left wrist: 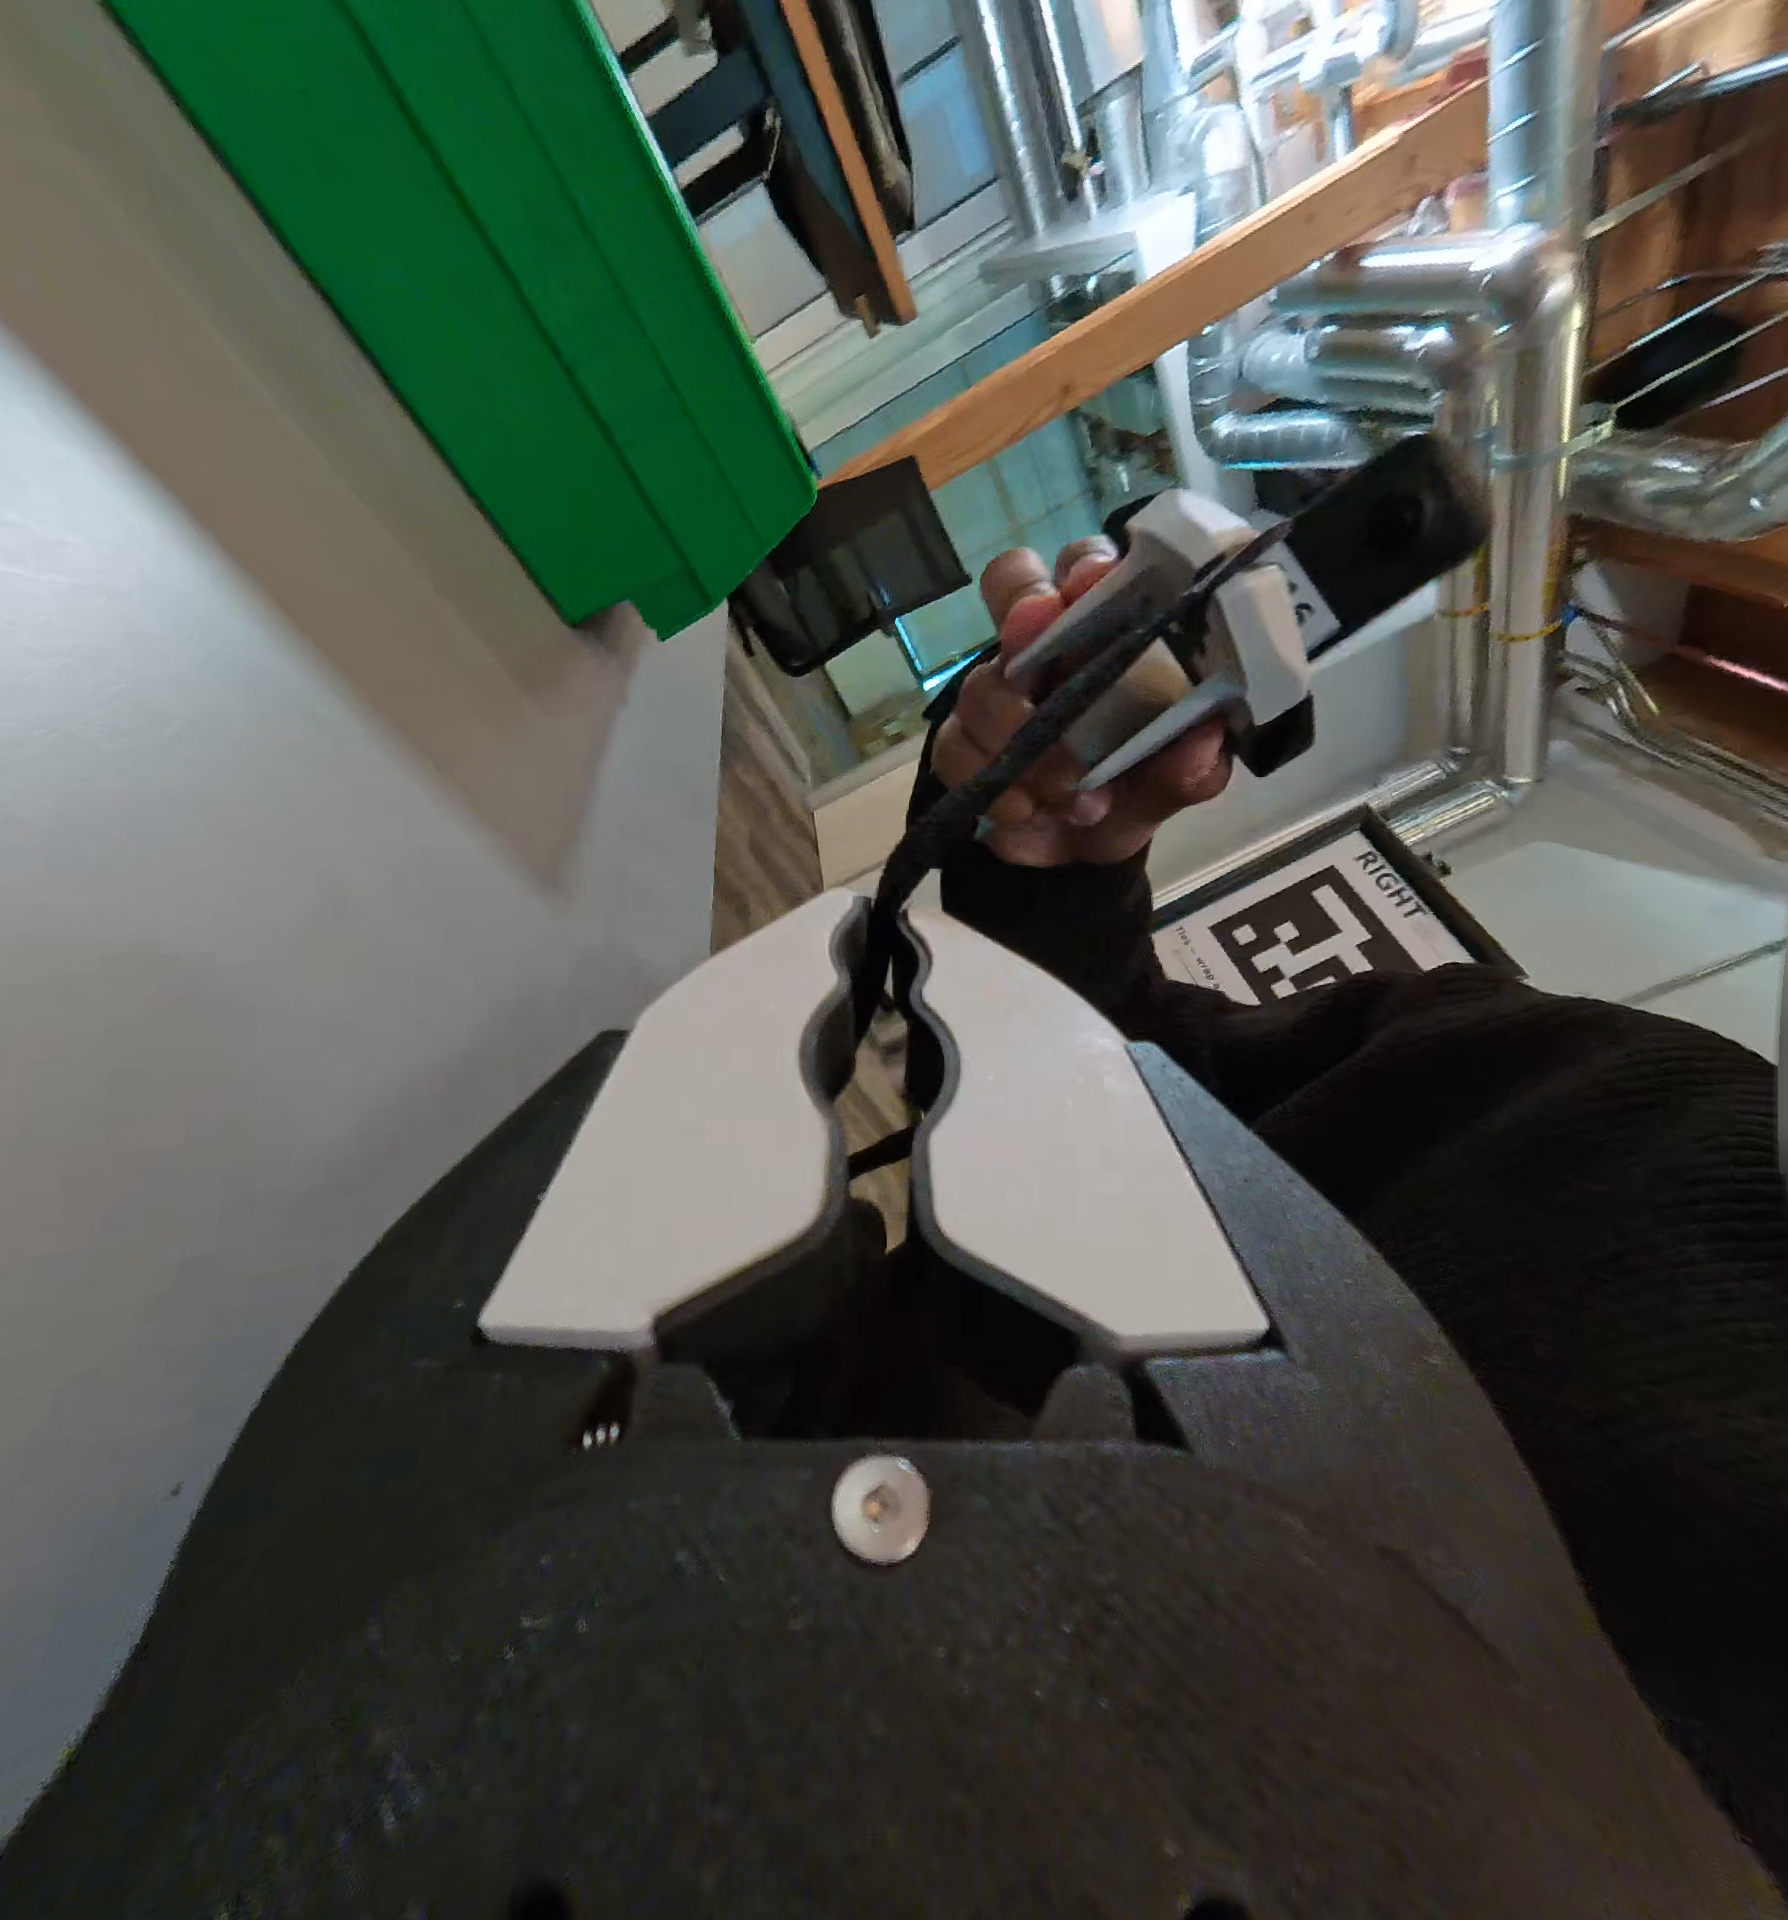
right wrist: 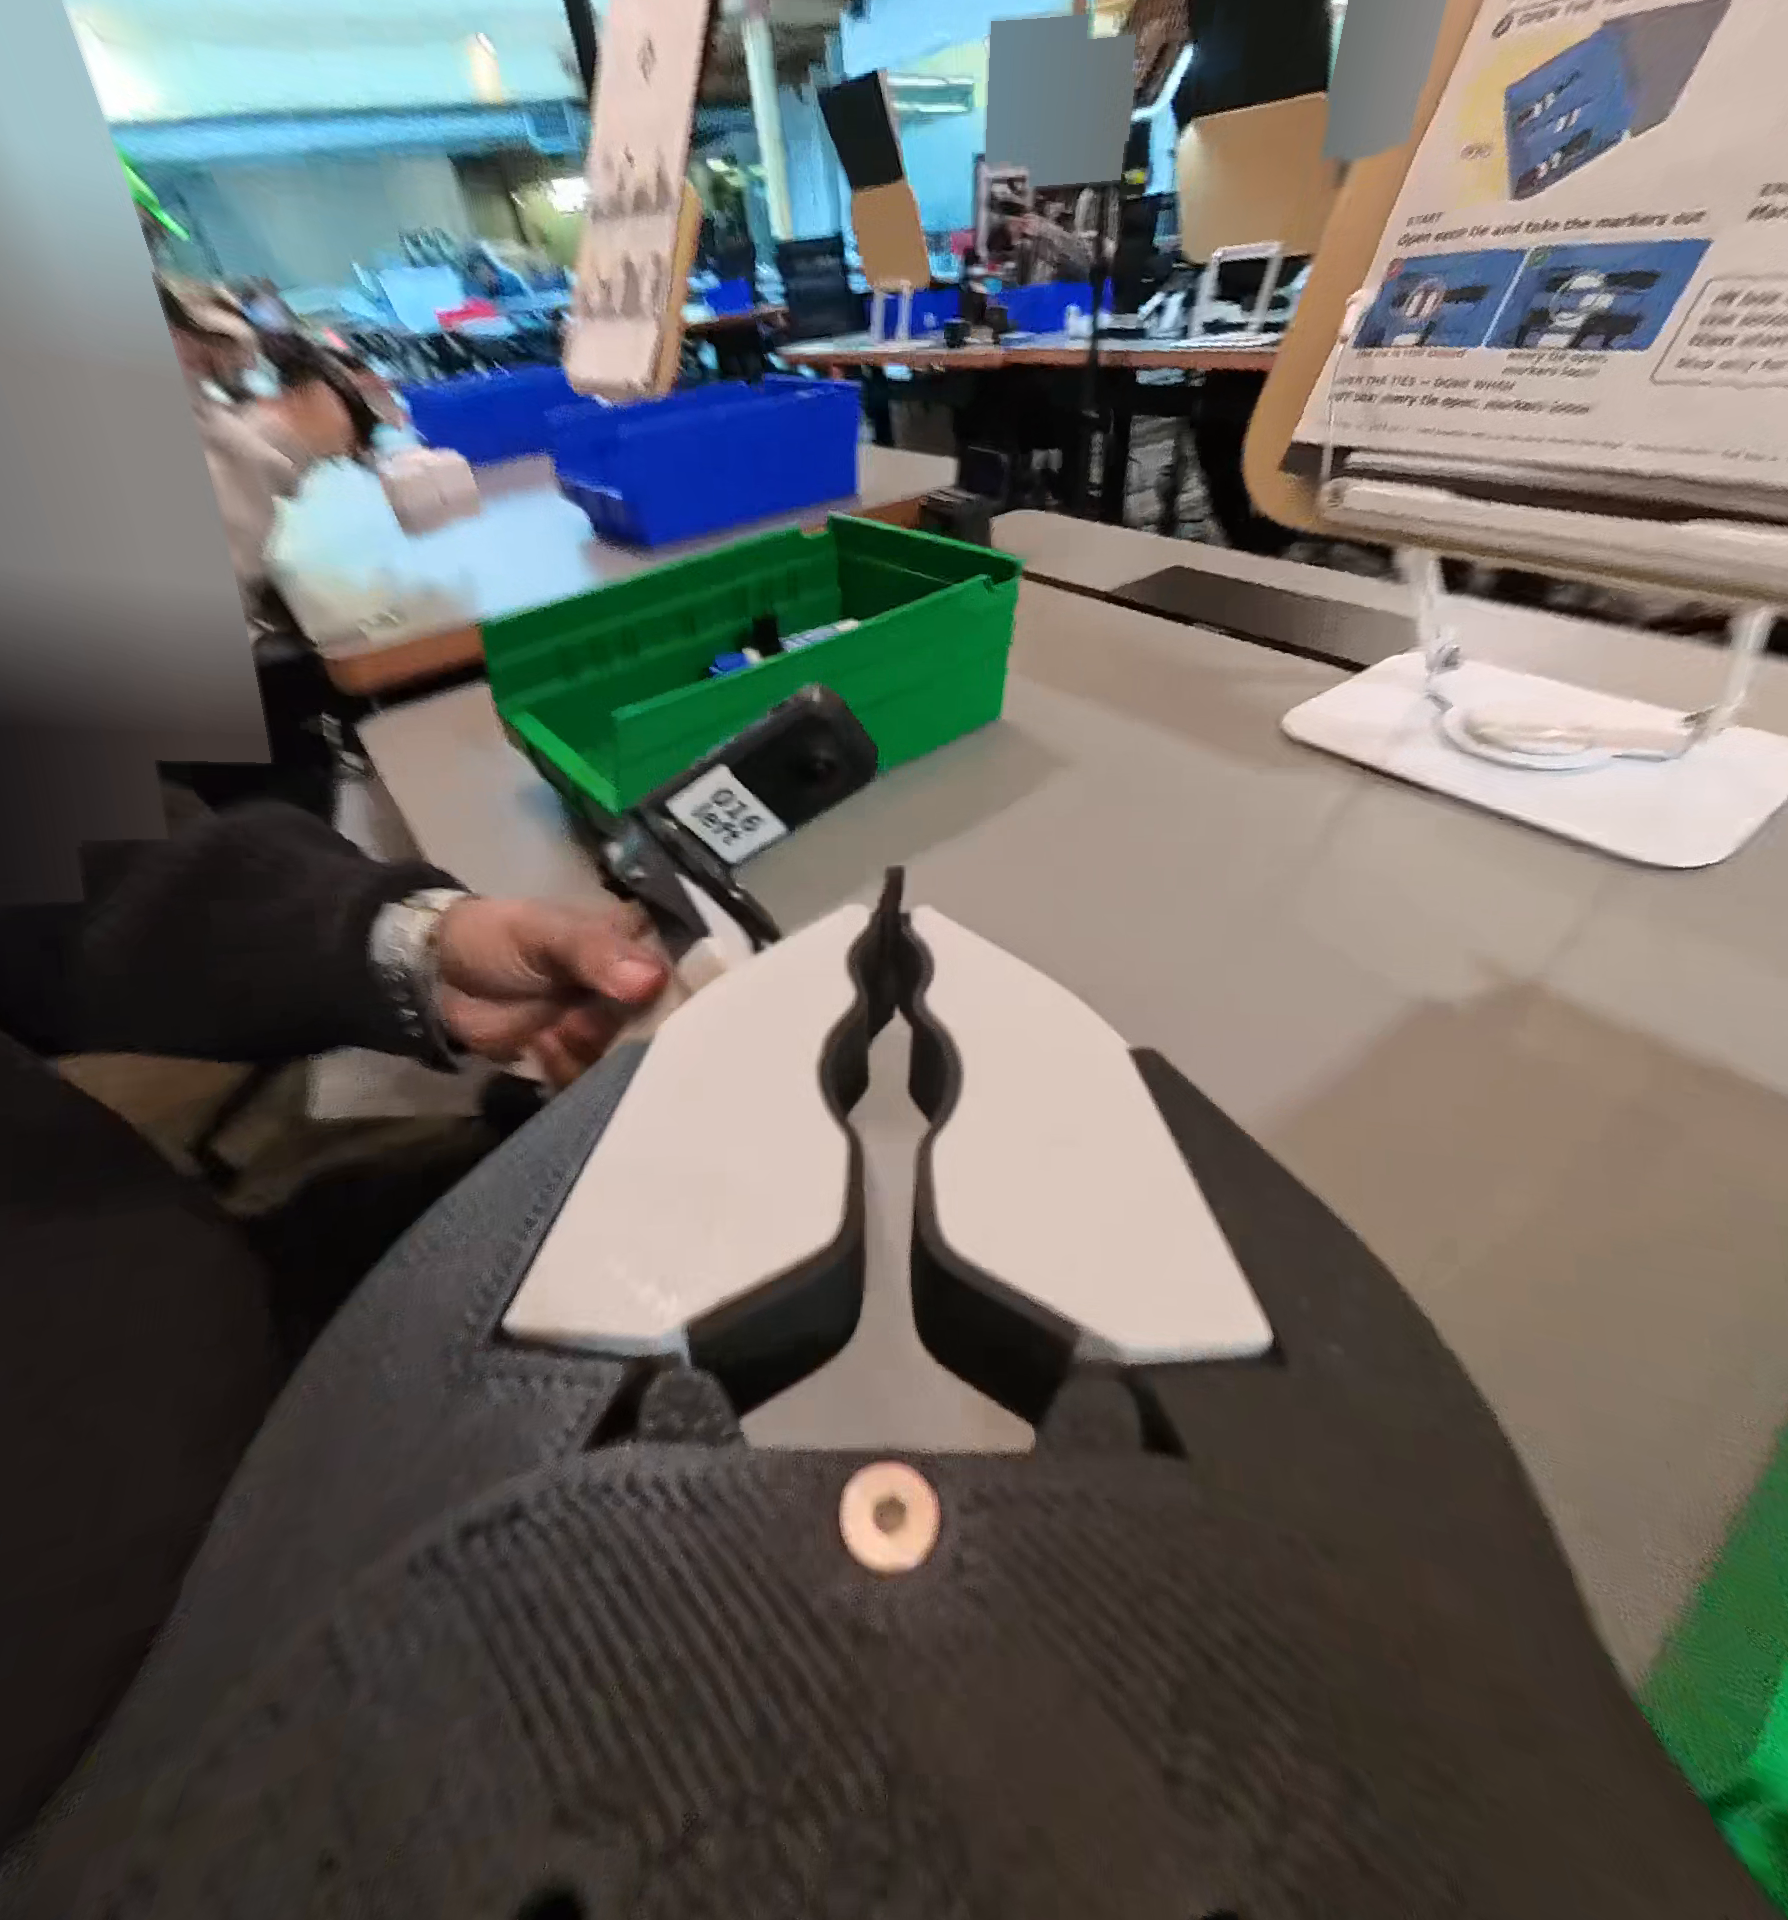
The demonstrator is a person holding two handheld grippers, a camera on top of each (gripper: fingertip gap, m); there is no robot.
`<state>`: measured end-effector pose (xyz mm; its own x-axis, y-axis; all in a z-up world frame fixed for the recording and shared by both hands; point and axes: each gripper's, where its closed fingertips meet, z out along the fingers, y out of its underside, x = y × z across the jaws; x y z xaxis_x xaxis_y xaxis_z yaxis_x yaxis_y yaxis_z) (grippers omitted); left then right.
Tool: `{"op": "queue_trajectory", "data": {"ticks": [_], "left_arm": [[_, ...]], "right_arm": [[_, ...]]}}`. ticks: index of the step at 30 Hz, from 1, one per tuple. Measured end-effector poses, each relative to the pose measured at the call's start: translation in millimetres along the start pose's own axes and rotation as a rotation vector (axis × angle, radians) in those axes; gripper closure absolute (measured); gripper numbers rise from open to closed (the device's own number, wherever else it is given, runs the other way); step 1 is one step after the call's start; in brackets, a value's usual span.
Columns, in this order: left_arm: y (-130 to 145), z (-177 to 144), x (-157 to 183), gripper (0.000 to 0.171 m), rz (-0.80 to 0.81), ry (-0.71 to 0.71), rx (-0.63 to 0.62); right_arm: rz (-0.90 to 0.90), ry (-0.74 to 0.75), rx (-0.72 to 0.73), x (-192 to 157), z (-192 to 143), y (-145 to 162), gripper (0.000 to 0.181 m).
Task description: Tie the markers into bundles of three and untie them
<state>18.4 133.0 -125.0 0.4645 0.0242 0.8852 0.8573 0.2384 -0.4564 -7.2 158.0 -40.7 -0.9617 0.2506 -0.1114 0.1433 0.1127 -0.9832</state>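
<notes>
The left gripper is pinched shut on a black fabric strap, and the right gripper clamps what seems its other end. Keeping both grips firm would stop it slipping. Beyond, a green bin sits on the grey table.

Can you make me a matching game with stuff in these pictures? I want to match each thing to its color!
Things:
1. open bin on the table
2. strap pinched in the left gripper
3. flat stand base under the instruction sheet
4. table

Colors:
A. white
B. grey
C. green
D. black

Pairs: 1-C, 2-D, 3-A, 4-B
</notes>
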Motion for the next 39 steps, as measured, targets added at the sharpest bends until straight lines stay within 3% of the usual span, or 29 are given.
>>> {"op": "queue_trajectory", "data": {"ticks": [5, 10, 13, 18, 24, 26, 28, 31, 35, 39], "left_arm": [[-9.6, -3.4, 14.2, 0.169, 0.056, 0.041, 0.035], [-7.0, -5.1, 0.7, 0.171, 0.013, -0.012, 0.024], [-1.4, -5.4, -15.4, 0.171, -0.016, -0.072, 0.004], [4.7, 3.1, -7.0, 0.169, -0.013, -0.031, -0.028], [13.6, 7.9, -7.4, 0.166, 0.055, -0.077, -0.086], [15.6, 8.5, -7.7, 0.164, 0.066, -0.084, -0.099], [16.6, 8.5, -6.1, 0.162, 0.072, -0.08, -0.106], [17.9, 7.0, -4.2, 0.159, 0.093, -0.077, -0.125], [19.5, 6.3, -8.2, 0.156, 0.112, -0.086, -0.15], [20.6, 7.8, -4.4, 0.151, 0.107, -0.065, -0.151]], "right_arm": [[0.158, -0.091, 0.036, 2.0, -7.6, -8.5, 0.18], [0.145, 0.014, 0.097, 29.1, -28.3, -30.1, 0.18], [0.194, 0.176, 0.215, 75.3, -60.3, -64.3, 0.179], [0.16, 0.552, 0.202, 180.0, -114.7, -83.3, 0.179], [0.218, 0.73, -0.12, 270.9, -110.1, -28.3, 0.175], [0.309, 0.805, -0.24, 298.7, -111.3, 9.0, 0.139], [0.355, 0.898, -0.281, 318.8, -122.8, 31.8, 0.127], [0.318, 0.962, -0.261, 322.3, -141.9, 27.9, 0.128], [0.2, 1.001, -0.131, 304.2, -162.0, -19.1, 0.133], [0.1, 0.958, -0.005, 271.8, -161.1, -64.5, 0.126]]}}
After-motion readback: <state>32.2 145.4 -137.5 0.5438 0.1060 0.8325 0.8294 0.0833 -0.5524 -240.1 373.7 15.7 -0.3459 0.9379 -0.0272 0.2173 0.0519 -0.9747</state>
